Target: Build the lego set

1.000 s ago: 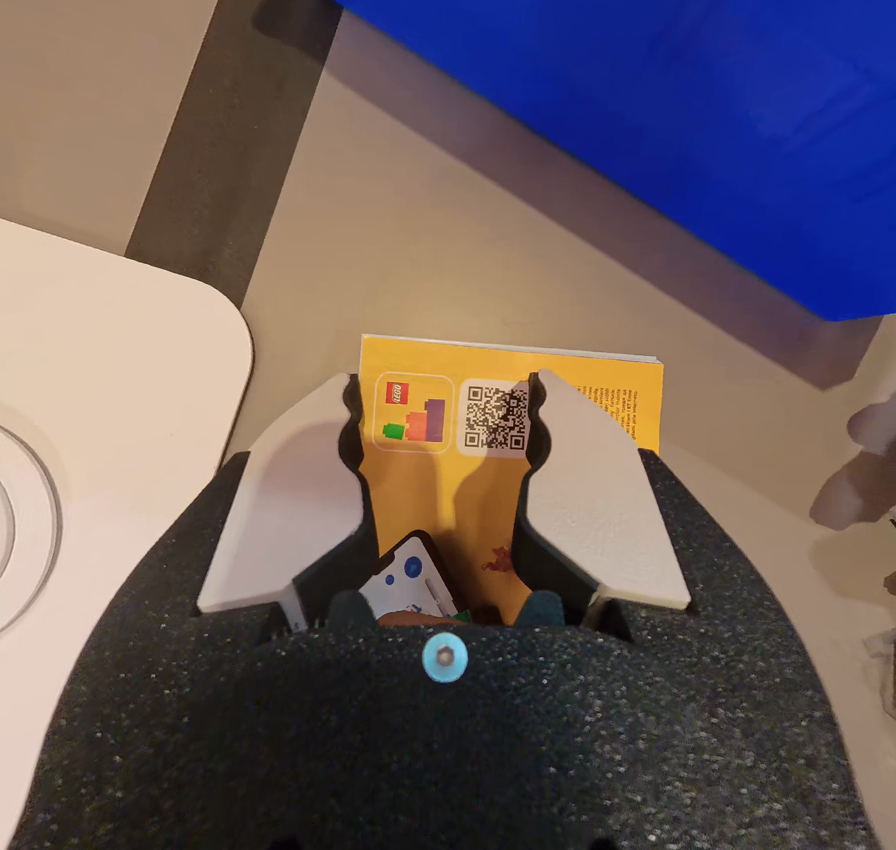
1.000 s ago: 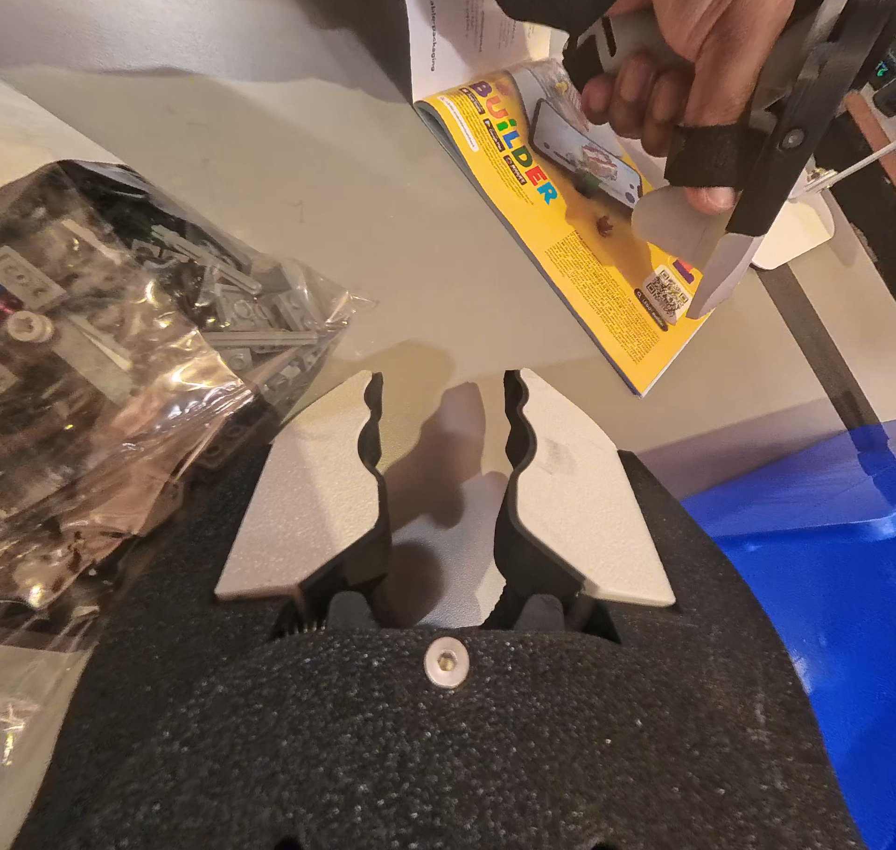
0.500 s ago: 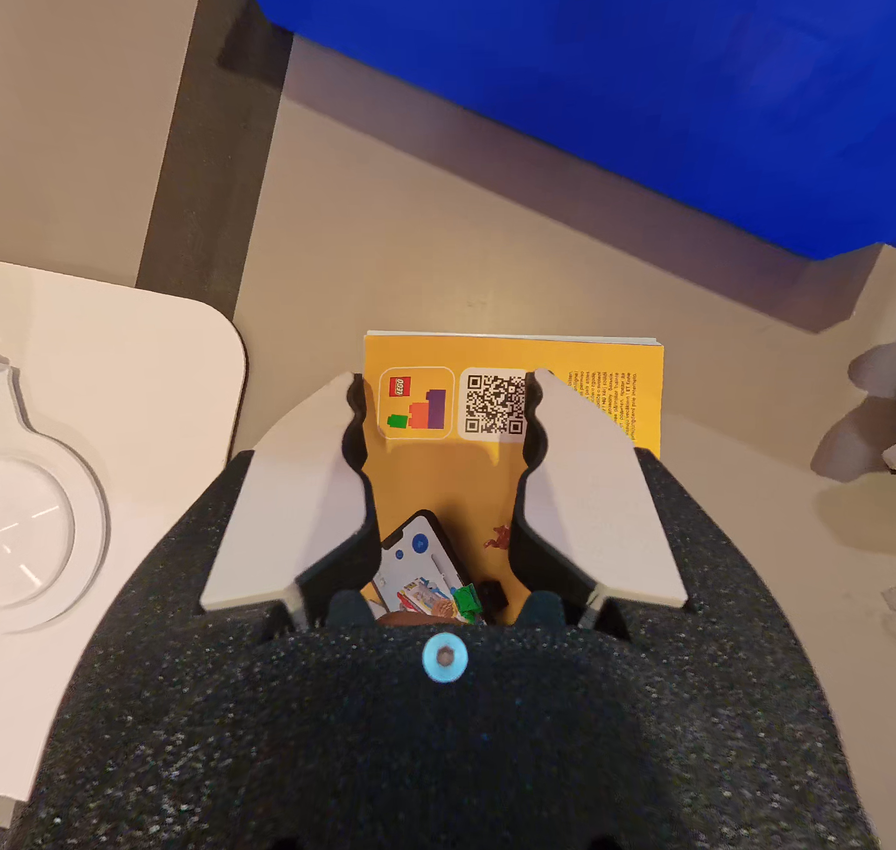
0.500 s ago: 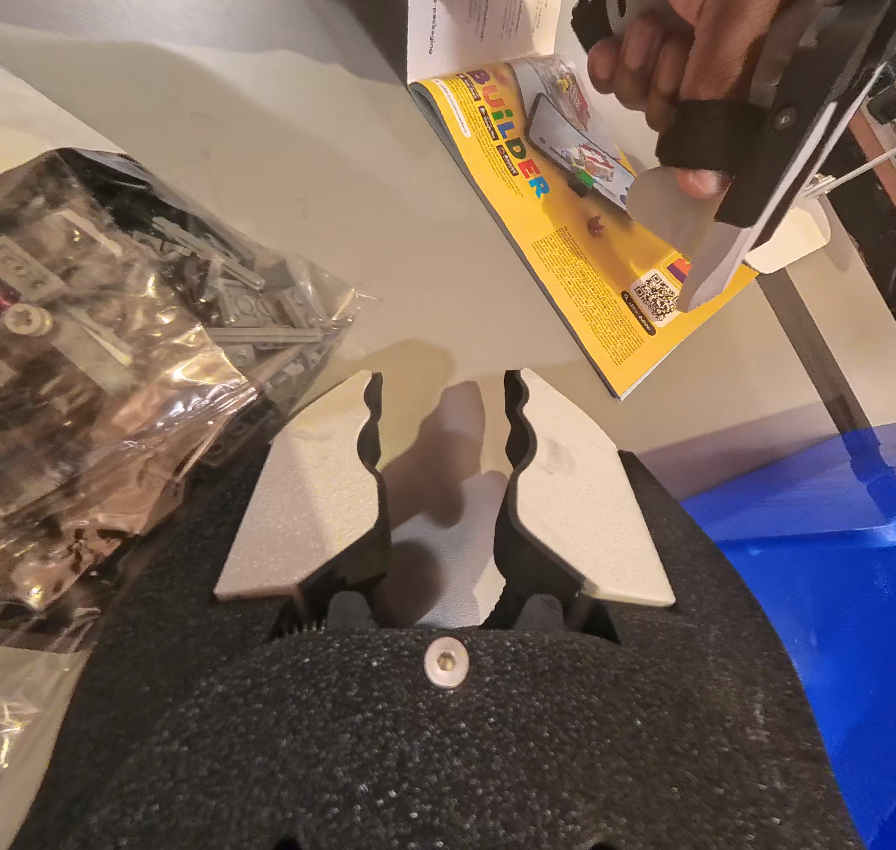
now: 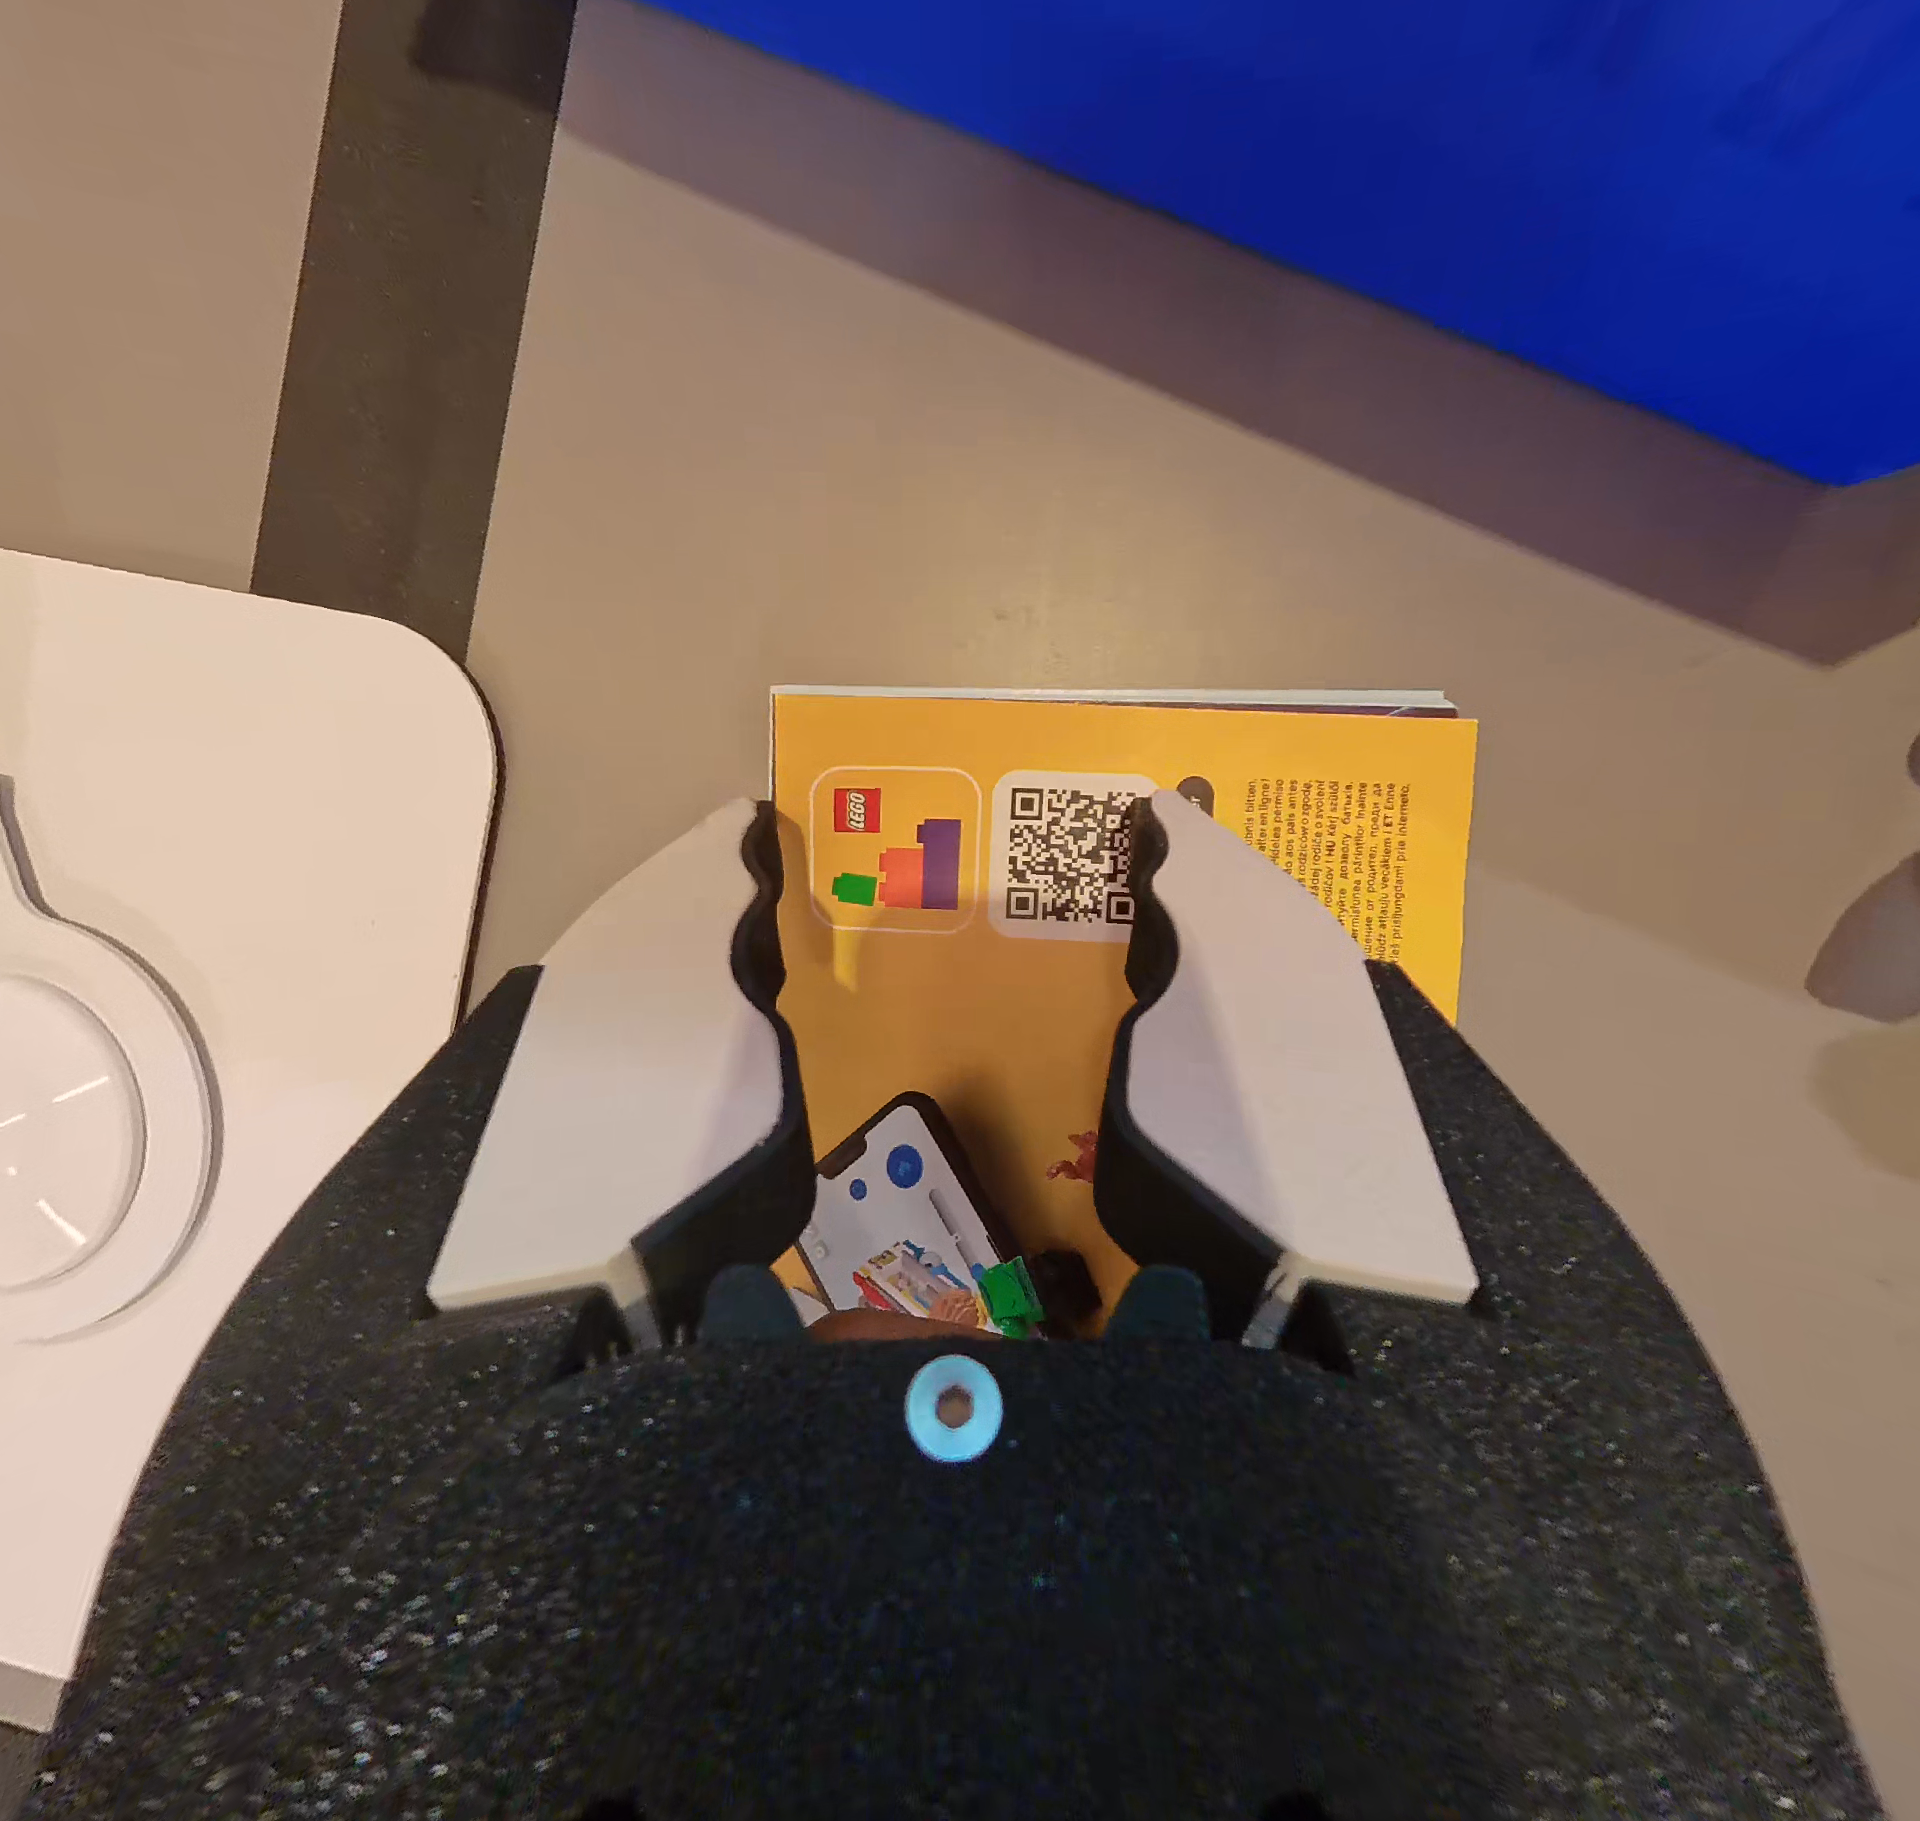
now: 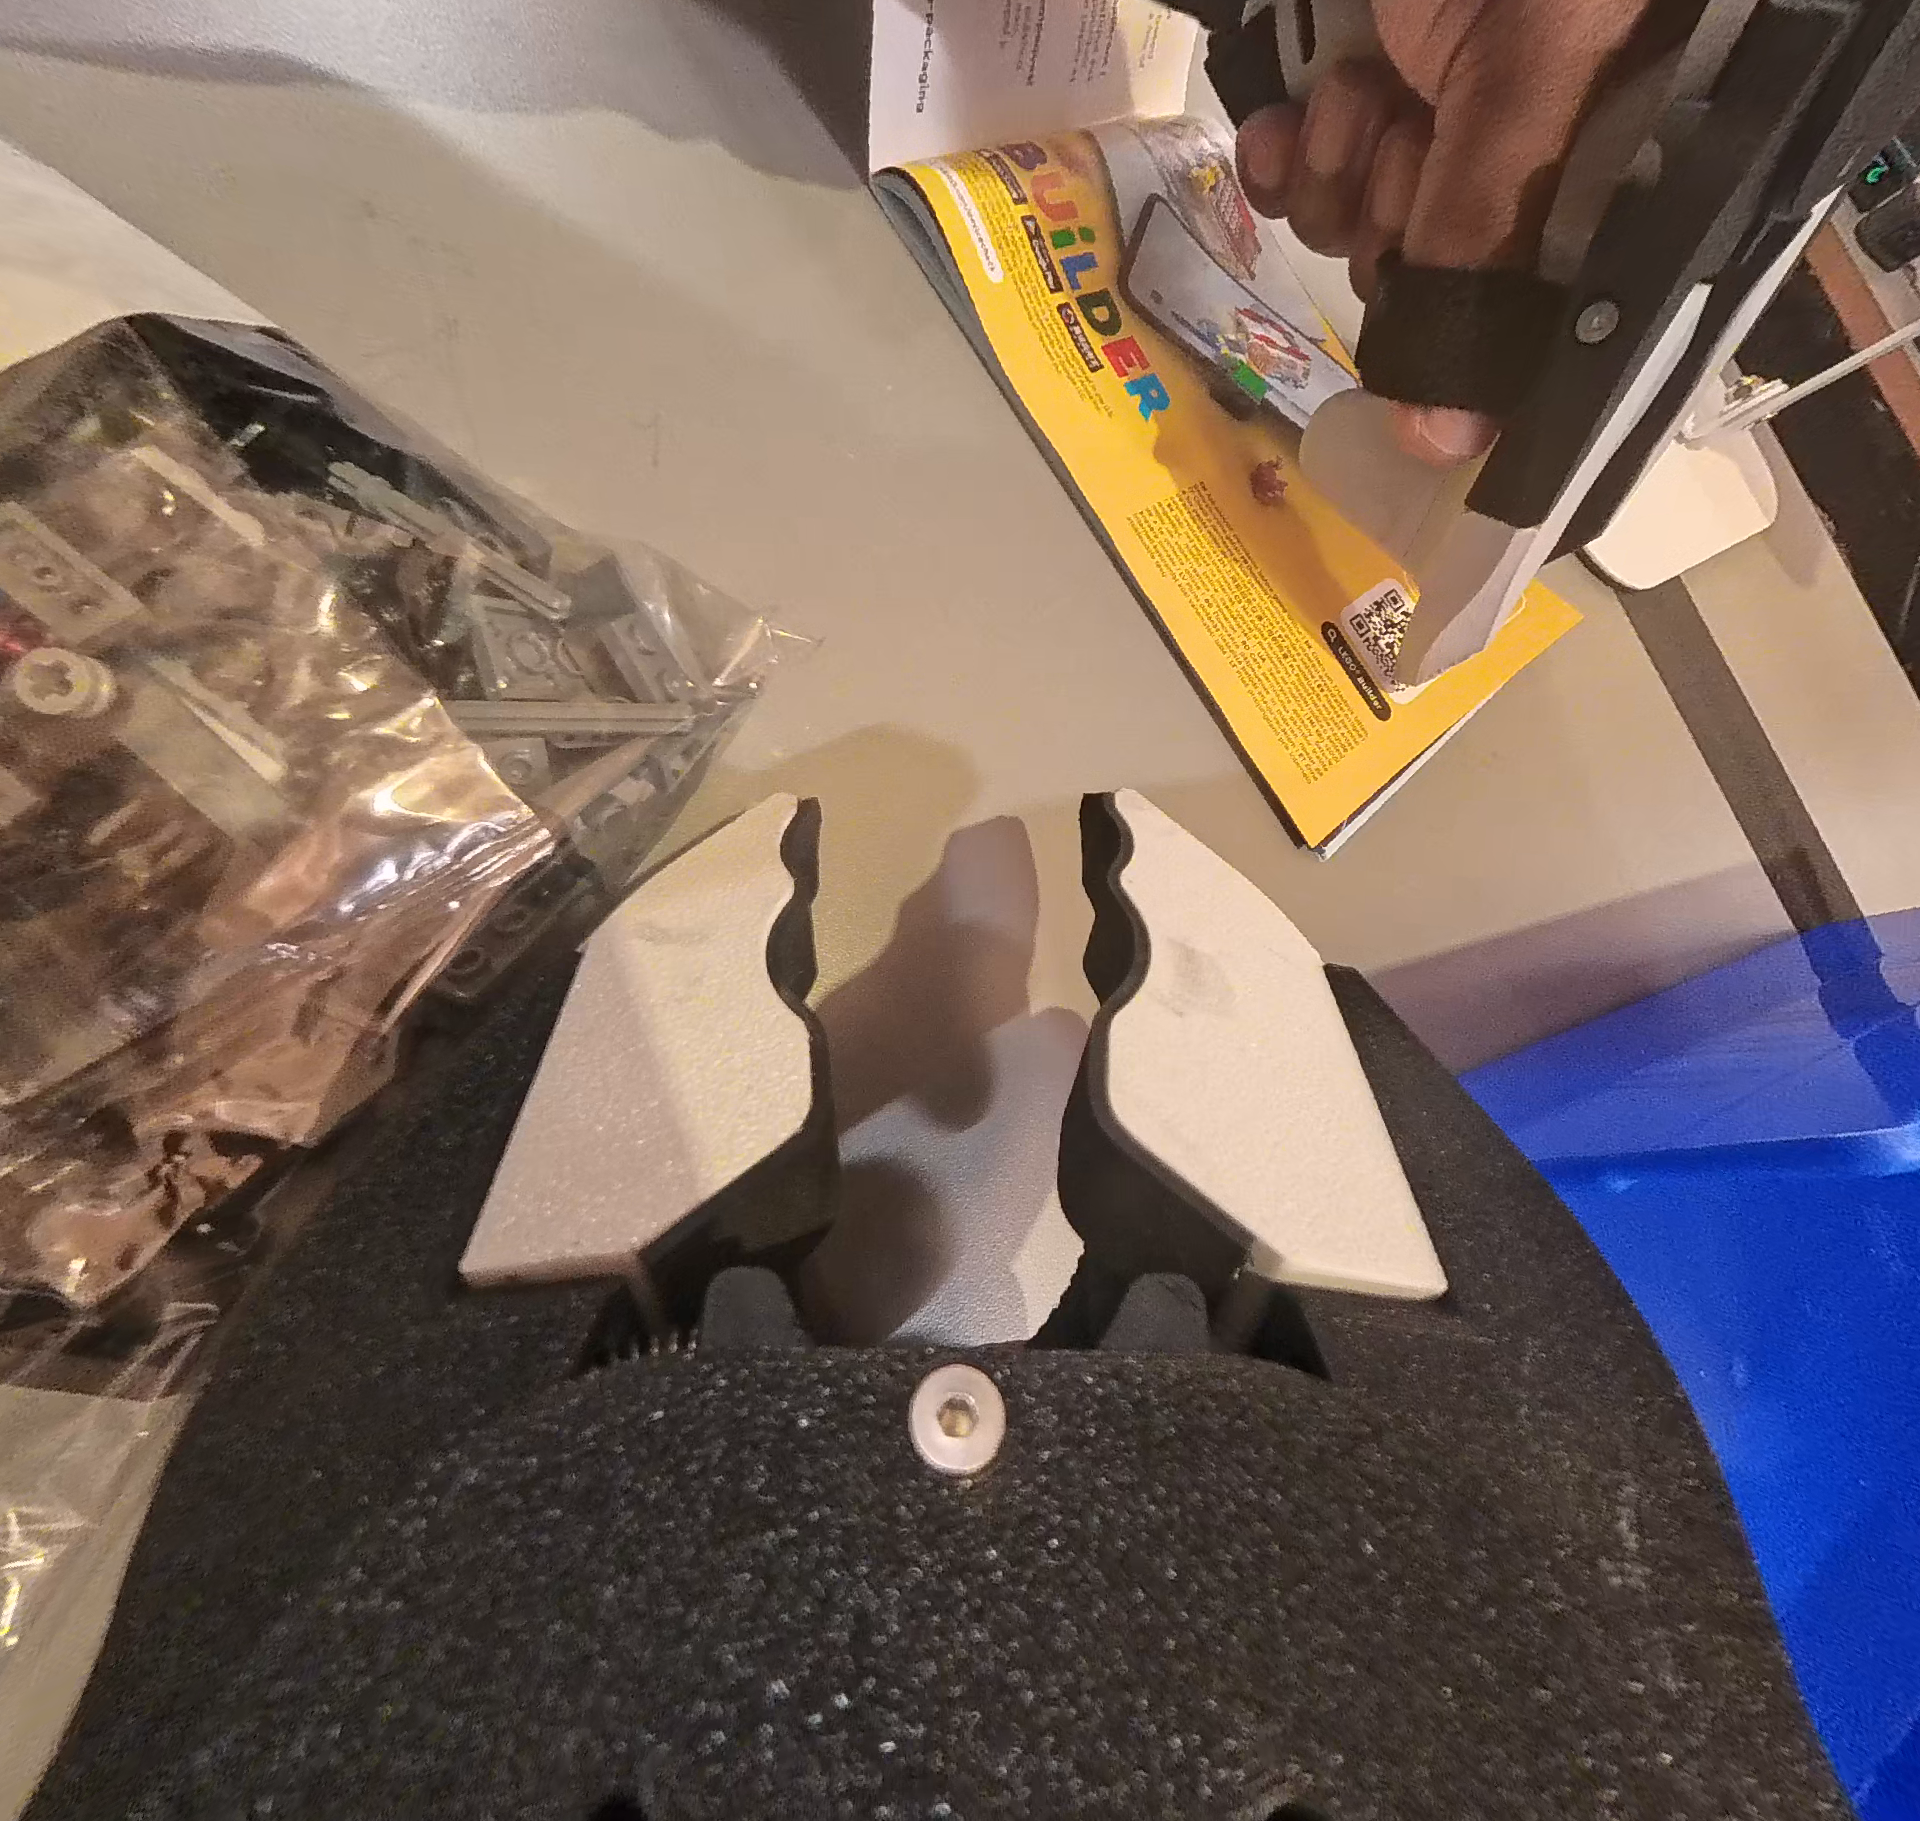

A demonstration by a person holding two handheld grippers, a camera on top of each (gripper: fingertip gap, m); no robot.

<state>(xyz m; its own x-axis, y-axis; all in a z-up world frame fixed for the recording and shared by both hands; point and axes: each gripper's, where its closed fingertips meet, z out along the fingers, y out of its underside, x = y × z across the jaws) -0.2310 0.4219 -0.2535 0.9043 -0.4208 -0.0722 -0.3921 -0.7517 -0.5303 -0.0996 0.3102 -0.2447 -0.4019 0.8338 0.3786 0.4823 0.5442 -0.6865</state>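
Now the blue bin (image 5: pixel 1351 161) sits higher and farther off in the left wrist view than a second ago, baring more beige table (image 5: pixel 831 472) beyond the yellow booklet (image 5: pixel 1039 1023). The left gripper (image 5: pixel 951 815) hangs spread over that booklet, gripping nothing. The right gripper (image 6: pixel 948 810) hovers likewise spread over bare table, beside a clear bag of grey bricks (image 6: pixel 312 691).

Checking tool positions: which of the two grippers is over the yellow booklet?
The left gripper, jaws open above the yellow booklet; the right gripper is over bare table.
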